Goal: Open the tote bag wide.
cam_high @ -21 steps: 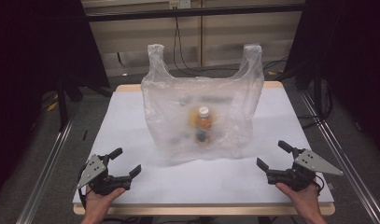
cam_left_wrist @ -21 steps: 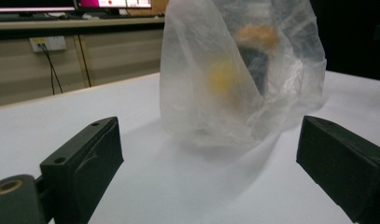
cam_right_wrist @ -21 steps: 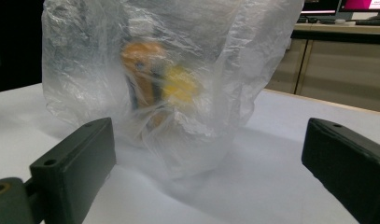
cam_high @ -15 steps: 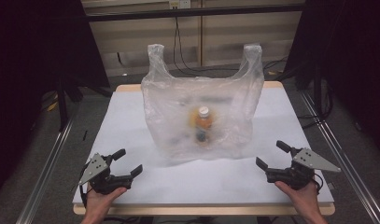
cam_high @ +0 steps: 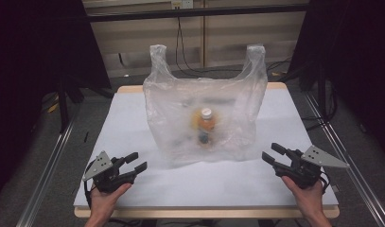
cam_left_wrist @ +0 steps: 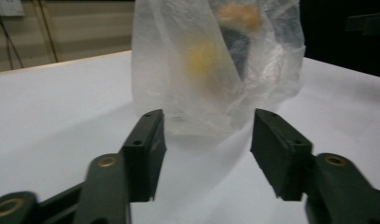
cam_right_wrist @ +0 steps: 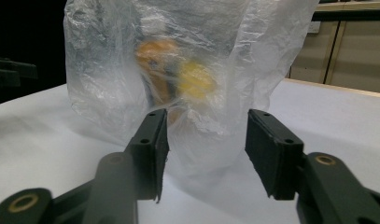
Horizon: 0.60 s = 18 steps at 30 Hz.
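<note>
Presently we list, at the middle of the white table [cam_high: 133,118], one clear plastic bag [cam_high: 180,113], standing upright with its two handle loops raised at the far corners. Its film is thin, crinkled and cloudy, so that we see the contents only as blurred shapes. In the high view we record inside it an orange bottle [cam_high: 206,125] with a pale cap, upright, with a dark patch low on its front. From the left tool's view the bag [cam_left_wrist: 178,70] shows a yellow blur and, higher and to the right of it, an orange one above a dark shape; from the right tool's view the bag [cam_right_wrist: 108,70] shows an orange mass and a yellow one side by side. We cannot tell what the yellow item is.

Left tool [cam_high: 135,162]: held in the person's left hand [cam_high: 105,198] near the table's near left corner, jaws spread, nothing between them, pointing toward the bag and apart from it.

Right tool [cam_high: 272,153]: held in the person's right hand [cam_high: 308,194] near the near right corner, jaws spread, nothing between them, likewise apart from the bag.

We note a grey three-cornered plate on top of each tool. Beyond the table we see dark surrounds, cables and a pale wall.
</note>
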Tool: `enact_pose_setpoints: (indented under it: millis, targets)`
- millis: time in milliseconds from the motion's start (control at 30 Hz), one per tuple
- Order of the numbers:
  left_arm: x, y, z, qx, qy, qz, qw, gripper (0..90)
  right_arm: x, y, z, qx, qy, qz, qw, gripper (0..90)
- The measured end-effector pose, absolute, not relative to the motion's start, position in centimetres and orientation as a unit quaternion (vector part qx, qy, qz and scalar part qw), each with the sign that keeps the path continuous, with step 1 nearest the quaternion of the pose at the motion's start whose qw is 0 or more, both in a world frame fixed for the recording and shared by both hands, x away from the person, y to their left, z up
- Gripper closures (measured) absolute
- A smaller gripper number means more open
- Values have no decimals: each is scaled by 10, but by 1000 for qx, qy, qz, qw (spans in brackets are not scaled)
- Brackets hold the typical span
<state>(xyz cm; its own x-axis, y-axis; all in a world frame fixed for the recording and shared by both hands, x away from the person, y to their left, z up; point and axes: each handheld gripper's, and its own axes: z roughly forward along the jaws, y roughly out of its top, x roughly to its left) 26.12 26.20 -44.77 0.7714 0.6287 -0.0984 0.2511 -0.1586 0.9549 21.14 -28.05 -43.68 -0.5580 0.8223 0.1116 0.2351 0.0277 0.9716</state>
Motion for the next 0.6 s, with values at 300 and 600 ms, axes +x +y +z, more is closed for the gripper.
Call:
enact_pose_setpoints:
  millis: [300, 600]
  targets:
    - [263, 255, -437, 757, 274, 123, 580, 764, 220, -277, -427, 375, 693, 579, 209, 732]
    - [270, 249, -431, 762, 264, 114, 581, 900, 234, -267, -418, 365, 704, 582, 179, 860]
